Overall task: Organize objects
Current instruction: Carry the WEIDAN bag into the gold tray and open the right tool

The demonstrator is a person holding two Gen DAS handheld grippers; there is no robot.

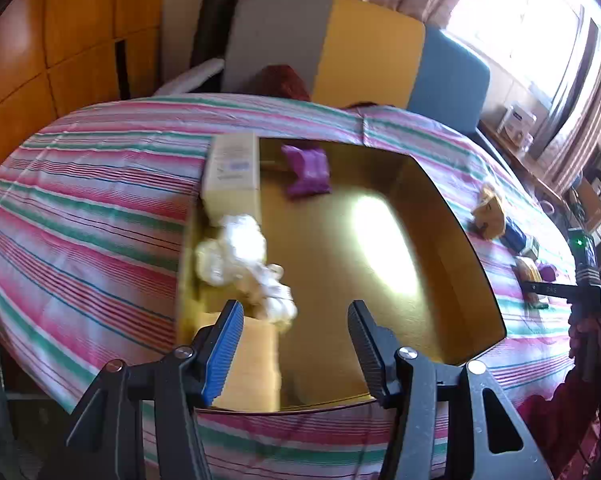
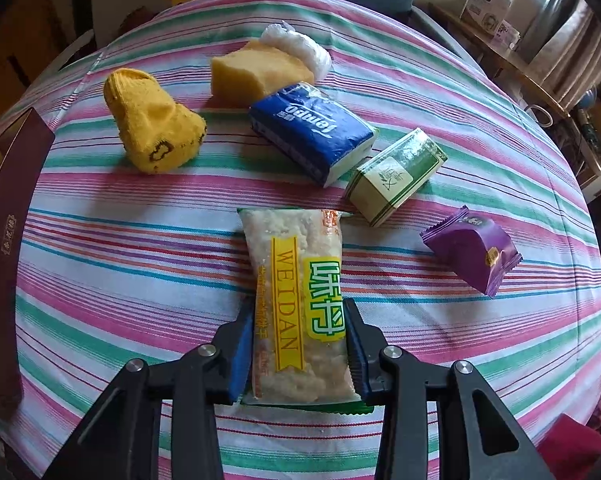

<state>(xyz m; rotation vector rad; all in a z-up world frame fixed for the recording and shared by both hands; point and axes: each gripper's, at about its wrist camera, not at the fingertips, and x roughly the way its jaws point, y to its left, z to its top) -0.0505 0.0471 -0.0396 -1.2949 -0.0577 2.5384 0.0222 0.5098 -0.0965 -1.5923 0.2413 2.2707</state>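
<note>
In the right wrist view my right gripper (image 2: 298, 308) is shut on a clear WEIDAN snack packet (image 2: 288, 248), with a pad pressed on each long side. The packet's far end lies over the striped cloth. Beyond it lie a yellow sock (image 2: 152, 128), a yellow sponge (image 2: 256, 70), a white plastic bundle (image 2: 300, 46), a blue Tempo tissue pack (image 2: 308, 132), a green-and-white small box (image 2: 396, 174) and a purple packet (image 2: 472, 248). My left gripper (image 1: 295, 306) hangs open and empty over the gold-lined box (image 1: 452, 216). That box holds a cream carton (image 1: 232, 172), a purple packet (image 1: 306, 170), crumpled white plastic (image 1: 240, 256) and a yellow block (image 1: 252, 360).
The box's dark maroon outer wall (image 2: 8, 208) stands at the left edge of the right wrist view. A sofa with grey, yellow and blue cushions (image 1: 372, 52) runs behind the table. A wooden cabinet (image 1: 60, 40) stands at the left, and a cluttered shelf (image 1: 520, 128) at the right.
</note>
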